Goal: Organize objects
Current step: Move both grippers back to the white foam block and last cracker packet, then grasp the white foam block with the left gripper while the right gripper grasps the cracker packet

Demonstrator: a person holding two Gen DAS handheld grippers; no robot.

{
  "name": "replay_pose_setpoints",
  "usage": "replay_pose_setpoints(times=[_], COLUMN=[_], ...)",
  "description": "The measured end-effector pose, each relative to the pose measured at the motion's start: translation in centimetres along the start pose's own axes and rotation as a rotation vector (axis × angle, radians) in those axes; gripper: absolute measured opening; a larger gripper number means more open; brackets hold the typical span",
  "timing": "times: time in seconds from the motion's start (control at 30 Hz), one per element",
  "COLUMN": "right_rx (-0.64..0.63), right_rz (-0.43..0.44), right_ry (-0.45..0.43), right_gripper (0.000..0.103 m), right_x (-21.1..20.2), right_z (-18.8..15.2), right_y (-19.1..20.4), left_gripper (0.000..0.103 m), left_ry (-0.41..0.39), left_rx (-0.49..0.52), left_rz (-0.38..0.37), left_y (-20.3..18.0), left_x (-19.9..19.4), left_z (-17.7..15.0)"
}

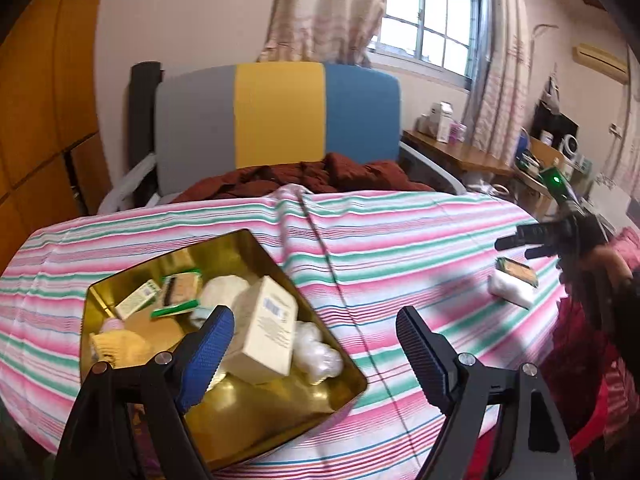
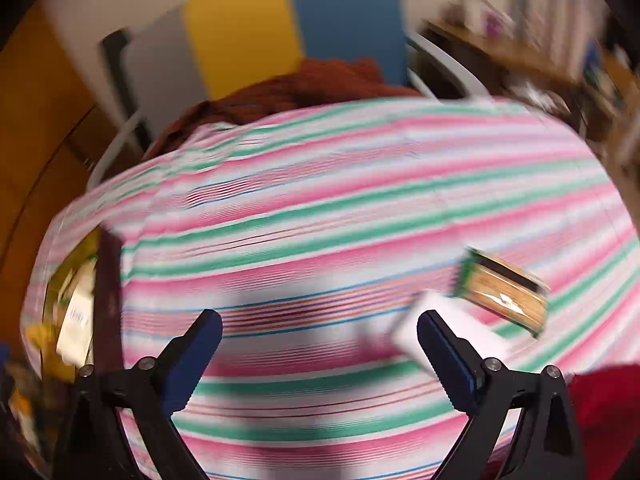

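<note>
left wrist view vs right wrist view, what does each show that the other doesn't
Only the left wrist view shows the window, the right gripper seen from outside, open and empty, and the gold tin's contents clearly: a cream box and small green-edged packets.

Only the right wrist view shows the right gripper's own fingers spread over bare cloth, heavily blurred.

Both share the striped cloth, the grey, yellow and blue headboard, and the white bundle beside the green-ended tan packet still outside the tin.
</note>
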State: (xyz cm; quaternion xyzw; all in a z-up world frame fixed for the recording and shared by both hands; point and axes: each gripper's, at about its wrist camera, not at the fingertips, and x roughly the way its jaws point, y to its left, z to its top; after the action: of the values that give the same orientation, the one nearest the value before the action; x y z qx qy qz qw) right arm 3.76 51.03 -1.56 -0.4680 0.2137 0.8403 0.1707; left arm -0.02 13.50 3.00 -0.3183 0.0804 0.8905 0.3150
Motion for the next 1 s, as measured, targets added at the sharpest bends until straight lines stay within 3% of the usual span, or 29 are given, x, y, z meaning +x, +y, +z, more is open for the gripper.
replay_pose_setpoints(times=[0.23, 0.5, 0.67, 0.73, 0.8, 0.9, 1.0], right_rx=[0.156, 0.206, 0.222, 0.235, 0.196, 0.116, 0.046], right_rz=[-0.059, -0.103, 0.044, 0.228, 0.288, 0.212, 0.063], right_ry=[0.104, 0.202, 0.262, 0.283, 0.277, 0.240, 0.224], right_gripper=[0.100, 0.100, 0.100, 0.100, 0.100, 0.100, 0.100], right_x=[2.5, 6.2, 6.6, 6.1, 5.4, 4.3, 3.9], right_z=[1.7, 1.5, 0.2, -0.4, -0.5, 0.0, 1.2], right_y=[-7.4, -10.3, -8.9, -7.3, -5.8, -4.9, -5.8], left_gripper=[0.085, 0.085, 0.085, 0.085, 0.084, 0.084, 0.084], left_ry=[0.035, 0.070, 0.101, 0.121, 0.148, 0.178, 0.224], left_rx=[0.049, 0.096, 0.116, 0.123, 0.127, 0.146, 0.151], left_rz=[-0.050, -0.092, -0.123, -0.145, -0.173, -0.210, -0.259], left_y=[-2.4, -4.8, -6.0, -6.7, -7.6, -9.1, -10.8], left_x=[1.5, 3.2, 4.7, 5.4, 6.2, 7.1, 8.6], left_z=[0.5, 0.7, 0.8, 0.8, 0.8, 0.8, 0.6])
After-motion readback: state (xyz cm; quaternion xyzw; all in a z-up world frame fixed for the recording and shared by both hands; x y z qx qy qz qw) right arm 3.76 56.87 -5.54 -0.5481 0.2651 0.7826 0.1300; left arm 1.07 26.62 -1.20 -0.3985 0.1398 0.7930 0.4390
